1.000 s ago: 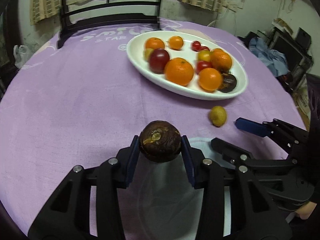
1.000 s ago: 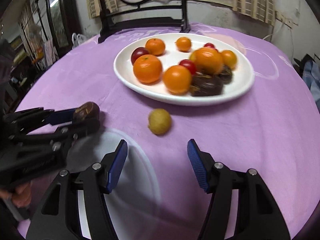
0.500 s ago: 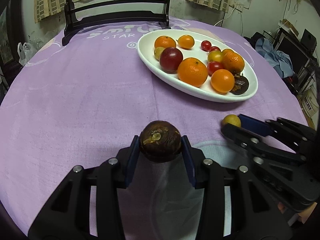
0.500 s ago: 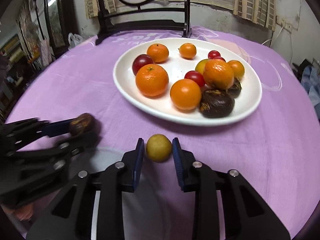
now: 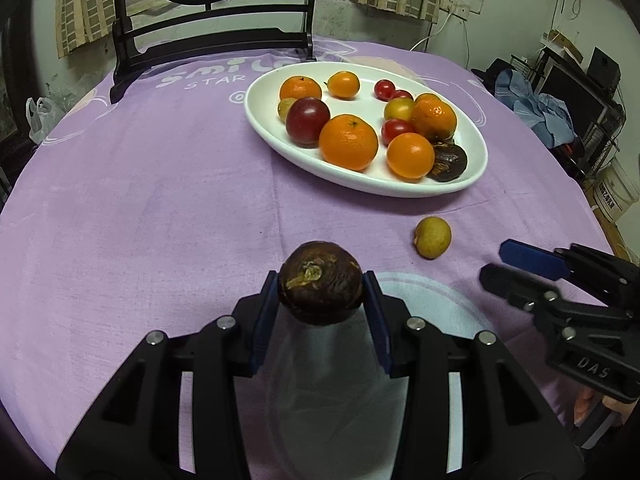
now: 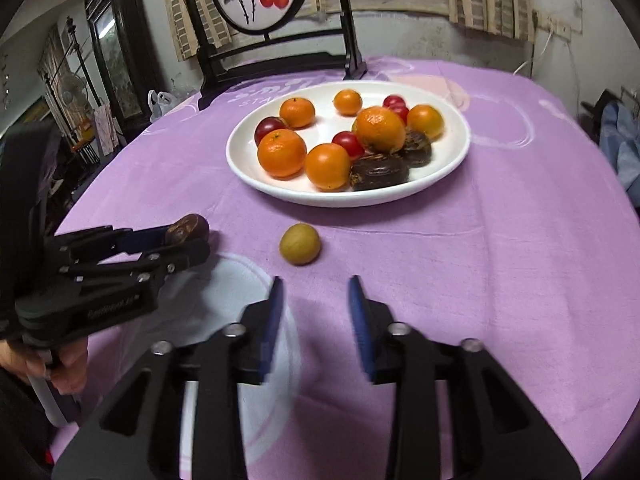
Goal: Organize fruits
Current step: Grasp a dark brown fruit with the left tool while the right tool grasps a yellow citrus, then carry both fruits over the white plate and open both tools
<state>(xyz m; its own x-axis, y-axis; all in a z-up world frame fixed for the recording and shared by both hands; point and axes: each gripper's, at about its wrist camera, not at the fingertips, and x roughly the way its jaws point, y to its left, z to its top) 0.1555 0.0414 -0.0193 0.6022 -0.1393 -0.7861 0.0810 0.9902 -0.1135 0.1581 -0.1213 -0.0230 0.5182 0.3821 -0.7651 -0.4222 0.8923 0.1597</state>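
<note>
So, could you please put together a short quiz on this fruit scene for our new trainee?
1. True or false: the left gripper is shut on the dark brown fruit.
2. Multiple choice: where is the small yellow fruit? A) on the white plate; B) on the purple tablecloth, apart from the plate; C) between the right gripper's fingers.
3. Fill in: the right gripper's jaws are ____.

Key: 1 true; 2 B; 3 open.
</note>
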